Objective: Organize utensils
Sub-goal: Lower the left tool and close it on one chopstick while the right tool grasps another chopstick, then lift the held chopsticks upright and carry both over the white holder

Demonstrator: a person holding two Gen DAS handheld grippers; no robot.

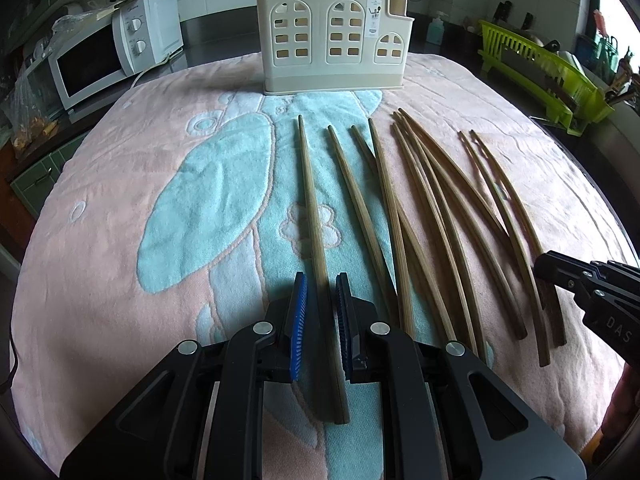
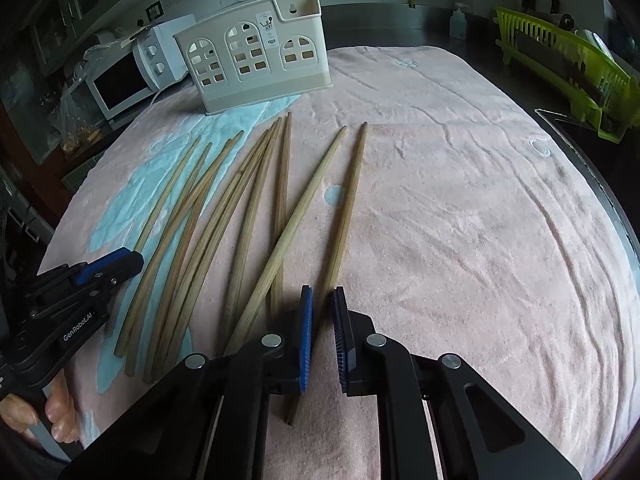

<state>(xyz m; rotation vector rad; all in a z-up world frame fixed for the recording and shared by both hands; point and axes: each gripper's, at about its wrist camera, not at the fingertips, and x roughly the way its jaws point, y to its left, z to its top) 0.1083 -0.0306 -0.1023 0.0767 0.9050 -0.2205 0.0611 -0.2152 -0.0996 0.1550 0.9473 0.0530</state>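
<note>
the kitchen counter was draped in a pink and pale blue towel (image 1: 120,200), with a microwave (image 1: 100,64) far left and a green dish rack (image 1: 532,68) far right. the cream utensil holder (image 1: 332,40) stood upright at the far edge, and the wooden chopsticks (image 1: 420,208) lay fanned on the towel between it and me. i judged them light, stiff and a bit slick, so best gripped near the thick near end. my left gripper (image 1: 322,292) was clenched on the leftmost chopstick (image 1: 310,200); my right gripper (image 2: 322,304) was clamped on the rightmost chopstick (image 2: 348,208). the left camera showed the holder's front square on, and only the right gripper's tip; the right camera showed the holder's open top corner and the fingers (image 2: 56,408) on the left handle.
</note>
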